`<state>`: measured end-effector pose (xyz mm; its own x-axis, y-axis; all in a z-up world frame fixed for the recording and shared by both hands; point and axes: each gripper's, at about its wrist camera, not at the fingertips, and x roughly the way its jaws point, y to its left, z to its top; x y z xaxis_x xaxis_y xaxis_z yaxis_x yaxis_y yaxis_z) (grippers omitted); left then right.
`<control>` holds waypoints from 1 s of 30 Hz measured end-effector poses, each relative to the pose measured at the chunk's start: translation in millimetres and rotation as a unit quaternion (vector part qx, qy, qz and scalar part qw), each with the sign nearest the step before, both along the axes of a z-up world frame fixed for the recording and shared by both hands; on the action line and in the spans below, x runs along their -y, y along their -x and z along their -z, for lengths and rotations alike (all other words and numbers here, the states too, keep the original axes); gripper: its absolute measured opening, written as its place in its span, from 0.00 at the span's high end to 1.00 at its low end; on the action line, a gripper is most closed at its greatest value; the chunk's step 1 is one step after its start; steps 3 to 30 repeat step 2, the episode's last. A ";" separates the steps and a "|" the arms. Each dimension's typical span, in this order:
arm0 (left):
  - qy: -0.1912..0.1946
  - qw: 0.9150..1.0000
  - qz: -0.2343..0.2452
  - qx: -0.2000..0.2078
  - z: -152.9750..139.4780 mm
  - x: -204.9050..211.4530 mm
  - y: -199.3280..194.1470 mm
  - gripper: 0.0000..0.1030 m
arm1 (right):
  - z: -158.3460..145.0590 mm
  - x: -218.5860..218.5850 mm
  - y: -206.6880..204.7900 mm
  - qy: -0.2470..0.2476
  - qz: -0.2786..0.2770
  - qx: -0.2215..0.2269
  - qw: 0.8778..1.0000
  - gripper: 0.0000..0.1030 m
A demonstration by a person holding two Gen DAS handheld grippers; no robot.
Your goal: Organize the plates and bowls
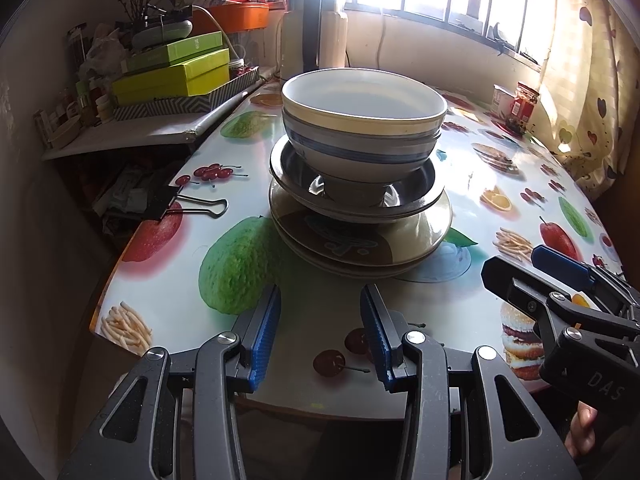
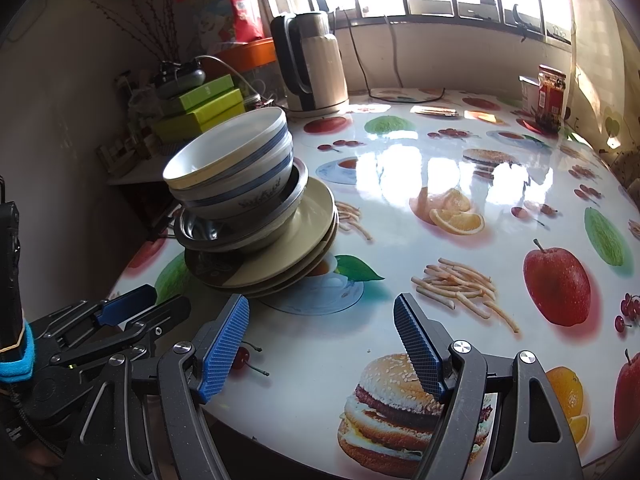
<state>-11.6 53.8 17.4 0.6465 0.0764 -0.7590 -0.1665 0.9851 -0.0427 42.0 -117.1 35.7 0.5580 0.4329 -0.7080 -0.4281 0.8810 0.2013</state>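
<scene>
The stack of bowls and plates (image 1: 360,184) stood near the table's (image 1: 460,184) front edge. Short of the stack, the left gripper (image 1: 320,332) and right gripper (image 2: 320,344) hung spread, empty. A kettle (image 1: 316,28) stood beyond the stack, a binder clip (image 1: 188,204) to its left.

Colours and patterns around the stack of dishes

The bowls (image 1: 362,128) are white with blue bands, over a dark grey dish (image 1: 352,196) and beige plates (image 1: 360,240) with brown and blue marks. The worktop (image 2: 400,208) beneath is glossy white, printed with red apples, green fruit, cherries, fries and burgers. Behind the stack sit lime-green boxes (image 1: 172,72) and a cream-and-black kettle (image 2: 310,62).
</scene>
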 end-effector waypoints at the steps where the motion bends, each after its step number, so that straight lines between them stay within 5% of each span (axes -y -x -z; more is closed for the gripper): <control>1: 0.000 1.000 0.000 0.000 -0.2 0.0 -0.1 0.59 | 0.1 0.0 -0.1 0.000 0.000 0.000 1.000 0.26; 30: 0.000 1.000 0.001 0.000 -0.5 0.1 -0.2 0.59 | 0.0 0.1 -0.1 0.000 0.000 0.000 1.000 0.26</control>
